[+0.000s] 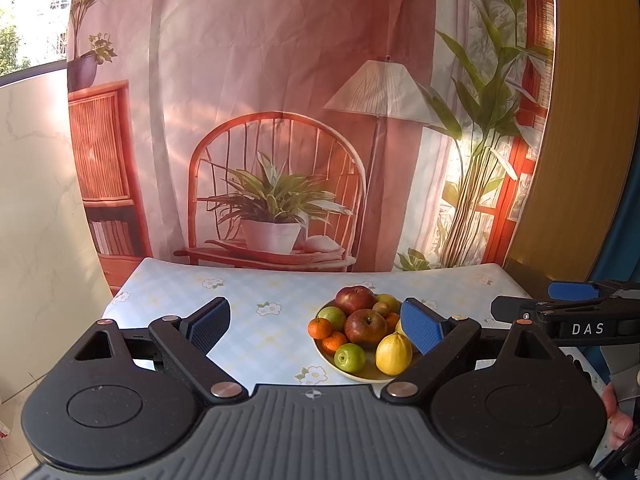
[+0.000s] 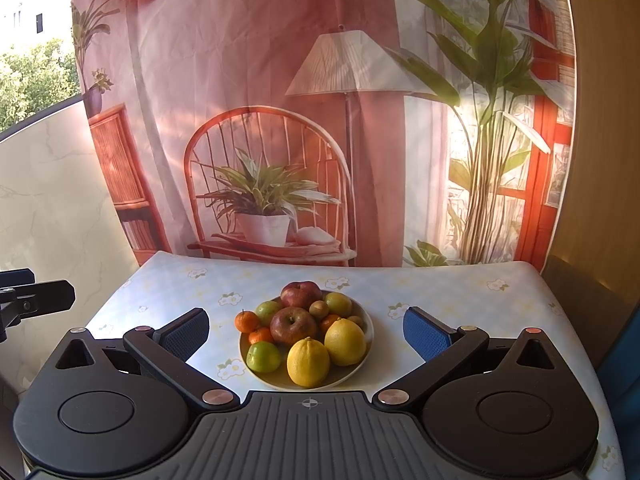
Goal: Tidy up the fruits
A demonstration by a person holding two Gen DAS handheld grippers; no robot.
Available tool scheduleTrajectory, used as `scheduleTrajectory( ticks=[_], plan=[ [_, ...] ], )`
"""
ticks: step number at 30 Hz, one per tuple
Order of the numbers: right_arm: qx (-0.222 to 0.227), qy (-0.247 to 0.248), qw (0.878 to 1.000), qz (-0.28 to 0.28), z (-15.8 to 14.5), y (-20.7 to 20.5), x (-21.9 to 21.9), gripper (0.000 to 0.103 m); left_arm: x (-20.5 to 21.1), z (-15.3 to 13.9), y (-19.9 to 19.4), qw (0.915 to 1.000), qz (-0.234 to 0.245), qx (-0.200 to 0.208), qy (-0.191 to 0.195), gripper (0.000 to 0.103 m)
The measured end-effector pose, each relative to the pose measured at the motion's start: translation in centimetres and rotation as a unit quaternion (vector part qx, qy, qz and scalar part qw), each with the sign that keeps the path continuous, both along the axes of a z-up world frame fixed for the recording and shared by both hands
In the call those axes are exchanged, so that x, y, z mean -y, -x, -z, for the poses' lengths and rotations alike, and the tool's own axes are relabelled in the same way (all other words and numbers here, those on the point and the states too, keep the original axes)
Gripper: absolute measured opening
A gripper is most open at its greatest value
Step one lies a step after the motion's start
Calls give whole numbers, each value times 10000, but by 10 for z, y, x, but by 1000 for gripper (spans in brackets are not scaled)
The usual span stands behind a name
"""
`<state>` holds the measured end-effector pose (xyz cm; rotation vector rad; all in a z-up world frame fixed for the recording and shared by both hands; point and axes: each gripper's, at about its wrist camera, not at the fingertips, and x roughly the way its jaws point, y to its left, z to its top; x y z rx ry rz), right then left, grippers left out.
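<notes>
A pale yellow plate (image 2: 356, 364) (image 1: 360, 376) heaped with fruit stands on the flowered tablecloth. It carries two red apples (image 2: 294, 326) (image 1: 365, 326), two lemons (image 2: 308, 362) (image 1: 394, 353), green fruits (image 2: 263, 357) (image 1: 350, 357), small oranges (image 2: 247, 320) (image 1: 319, 328) and small brownish fruits. My left gripper (image 1: 316, 326) is open, held back from the plate, which lies toward its right finger. My right gripper (image 2: 306, 330) is open too, with the plate centred between its fingers but farther out. Neither holds anything.
The table (image 2: 440, 288) has bare cloth left and right of the plate. A printed backdrop (image 2: 280, 120) hangs behind its far edge. The right gripper's body (image 1: 576, 312) shows at the left wrist view's right edge, with a hand (image 1: 618, 416) below it. A marble wall stands left.
</notes>
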<state>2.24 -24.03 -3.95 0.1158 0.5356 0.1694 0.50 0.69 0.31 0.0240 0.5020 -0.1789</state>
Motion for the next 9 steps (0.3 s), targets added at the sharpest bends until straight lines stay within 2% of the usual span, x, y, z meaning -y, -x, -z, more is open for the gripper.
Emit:
scheduleTrajectory(
  ticks=[9],
  plan=[
    [-3, -2, 10000, 1, 0, 1, -1, 103, 0, 3, -1, 10000, -14, -5, 83, 94]
  ],
)
